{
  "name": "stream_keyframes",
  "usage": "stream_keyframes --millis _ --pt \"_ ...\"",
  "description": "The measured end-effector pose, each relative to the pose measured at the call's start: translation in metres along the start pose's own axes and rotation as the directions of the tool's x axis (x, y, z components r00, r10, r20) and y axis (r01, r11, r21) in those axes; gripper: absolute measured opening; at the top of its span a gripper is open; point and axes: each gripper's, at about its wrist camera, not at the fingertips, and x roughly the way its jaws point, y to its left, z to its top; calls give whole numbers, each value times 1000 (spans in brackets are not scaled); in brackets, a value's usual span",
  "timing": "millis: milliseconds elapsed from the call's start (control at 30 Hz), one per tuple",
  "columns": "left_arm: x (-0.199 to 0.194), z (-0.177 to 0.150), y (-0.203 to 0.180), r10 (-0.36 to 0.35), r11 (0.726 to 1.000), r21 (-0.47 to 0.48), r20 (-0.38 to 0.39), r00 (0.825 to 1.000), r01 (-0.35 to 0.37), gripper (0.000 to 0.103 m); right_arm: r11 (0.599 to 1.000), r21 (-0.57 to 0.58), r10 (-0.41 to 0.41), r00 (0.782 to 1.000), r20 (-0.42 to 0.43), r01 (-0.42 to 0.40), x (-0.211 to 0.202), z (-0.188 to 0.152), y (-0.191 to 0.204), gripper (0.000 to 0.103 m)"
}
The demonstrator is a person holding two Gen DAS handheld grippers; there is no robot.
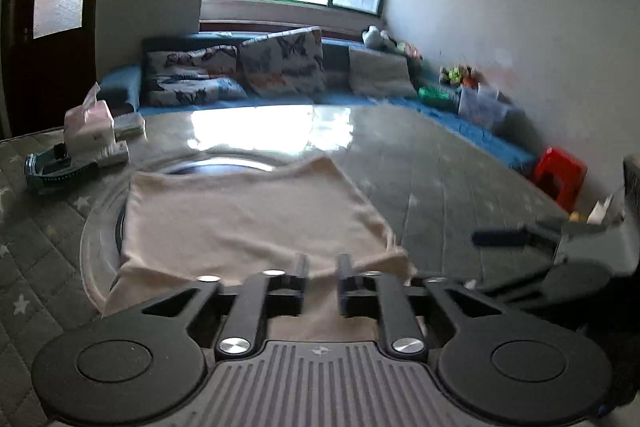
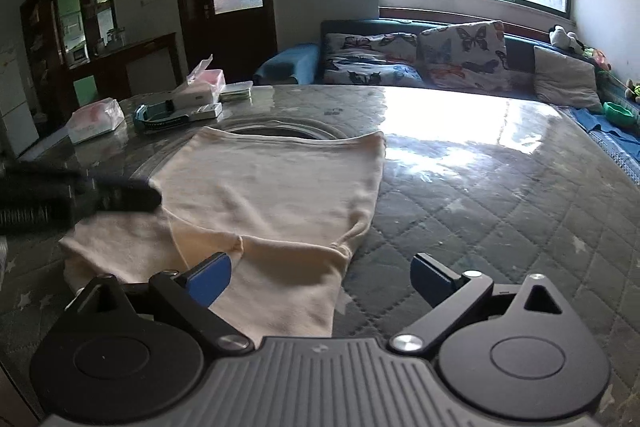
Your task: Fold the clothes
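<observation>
Left gripper [image 1: 322, 269]: low centre of its view, jaws nearly together, apparently pinching the near hem of the cloth, likely to lift a fold; contact is blurred.
Right gripper [image 2: 322, 277]: jaws spread wide, empty, above the cloth's near right corner.
Cloth [image 2: 272, 195]: cream, spread flat mid-frame on the quilted table [image 2: 500, 195].
Tissue box [image 2: 96, 119]: left, farther off.
Sofa [image 2: 440, 63]: beyond the table; window glare hides detail.

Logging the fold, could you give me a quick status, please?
Left gripper partly closed over cream garment. Right gripper open, empty. Garment partly folded.
</observation>
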Motion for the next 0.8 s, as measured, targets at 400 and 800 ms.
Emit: stream_keyframes --millis 400,800 --pt "-53 -42 68 239 971 -17 1 971 -239 58 990 -5 143 986 -89 -144 27 1 37 69" --pt "-58 -77 94 278 958 -53 -50 959 -280 57 988 -3 150 977 -154 -152 44 -5 52 29"
